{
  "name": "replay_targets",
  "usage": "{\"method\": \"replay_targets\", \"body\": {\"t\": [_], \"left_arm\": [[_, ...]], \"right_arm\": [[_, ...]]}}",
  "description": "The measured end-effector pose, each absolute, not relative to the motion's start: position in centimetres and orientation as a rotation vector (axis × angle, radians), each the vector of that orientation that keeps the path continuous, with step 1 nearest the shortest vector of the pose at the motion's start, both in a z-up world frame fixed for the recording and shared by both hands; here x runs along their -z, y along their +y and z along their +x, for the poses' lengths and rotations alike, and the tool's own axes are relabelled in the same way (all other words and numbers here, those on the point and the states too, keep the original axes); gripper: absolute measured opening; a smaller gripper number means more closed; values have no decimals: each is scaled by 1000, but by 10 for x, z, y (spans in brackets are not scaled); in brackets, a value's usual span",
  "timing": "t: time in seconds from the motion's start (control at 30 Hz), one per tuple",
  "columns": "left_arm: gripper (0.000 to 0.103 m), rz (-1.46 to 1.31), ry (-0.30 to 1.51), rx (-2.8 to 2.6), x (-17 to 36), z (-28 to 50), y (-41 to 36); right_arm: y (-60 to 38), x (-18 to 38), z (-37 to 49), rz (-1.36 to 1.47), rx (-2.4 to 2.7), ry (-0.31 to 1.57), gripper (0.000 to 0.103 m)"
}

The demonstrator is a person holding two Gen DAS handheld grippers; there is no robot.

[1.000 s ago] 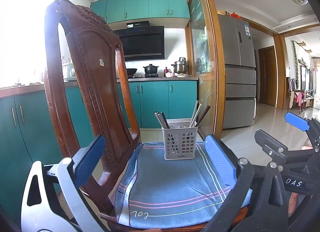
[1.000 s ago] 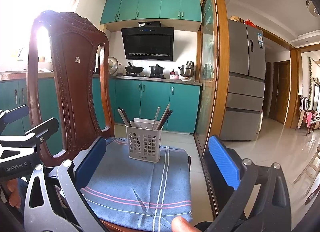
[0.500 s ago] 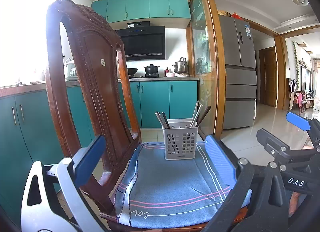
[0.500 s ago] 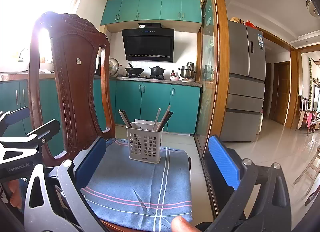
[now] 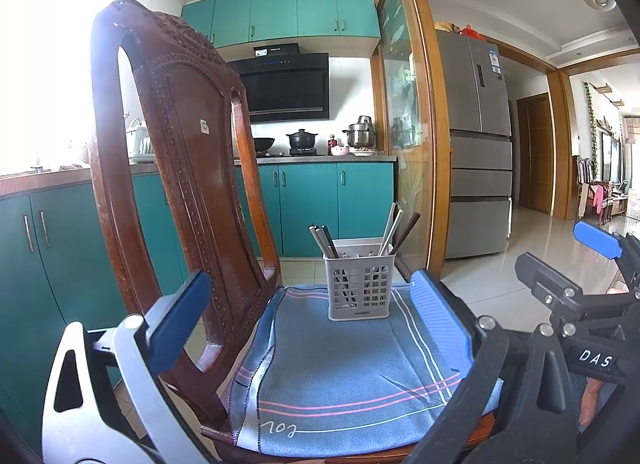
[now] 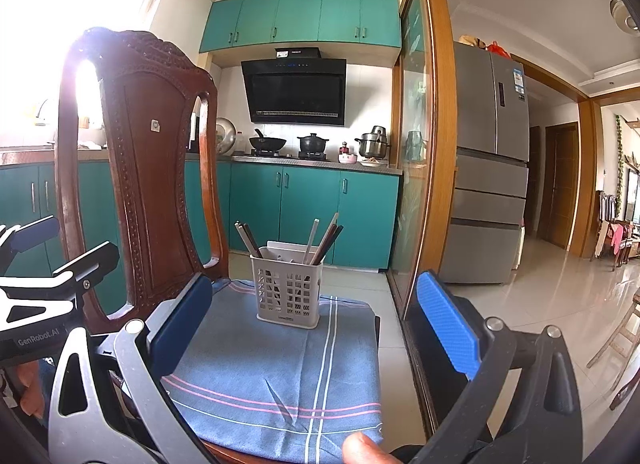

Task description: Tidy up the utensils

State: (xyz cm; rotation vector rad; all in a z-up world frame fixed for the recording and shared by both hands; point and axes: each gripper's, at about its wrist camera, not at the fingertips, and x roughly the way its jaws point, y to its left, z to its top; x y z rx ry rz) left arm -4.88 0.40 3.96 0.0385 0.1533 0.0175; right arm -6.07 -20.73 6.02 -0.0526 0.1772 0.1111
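both grippers, left [image 5: 304, 308] and right [image 6: 316, 312], hang spread and empty, barely shifted since a moment ago; chopsticks [image 5: 328, 242] sit in the basket [image 5: 360, 288], sorting apparently finished.

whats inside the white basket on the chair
Chopsticks stand in the basket, one bunch leaning left and another leaning right. Their lower ends are mostly hidden behind the lattice wall.
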Motion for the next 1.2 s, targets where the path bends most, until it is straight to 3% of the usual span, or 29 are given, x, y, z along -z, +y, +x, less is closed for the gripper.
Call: {"method": "replay_targets", "body": {"t": [0.93,1.2], "left_arm": [[99,58,158,-24,-39,-46,-7],[99,58,330,45,-17,2,-4]], "right_arm": [[-211,-62,-60,-43,-104,181,100],[-214,-46,-25,5,-114,278,100]]}}
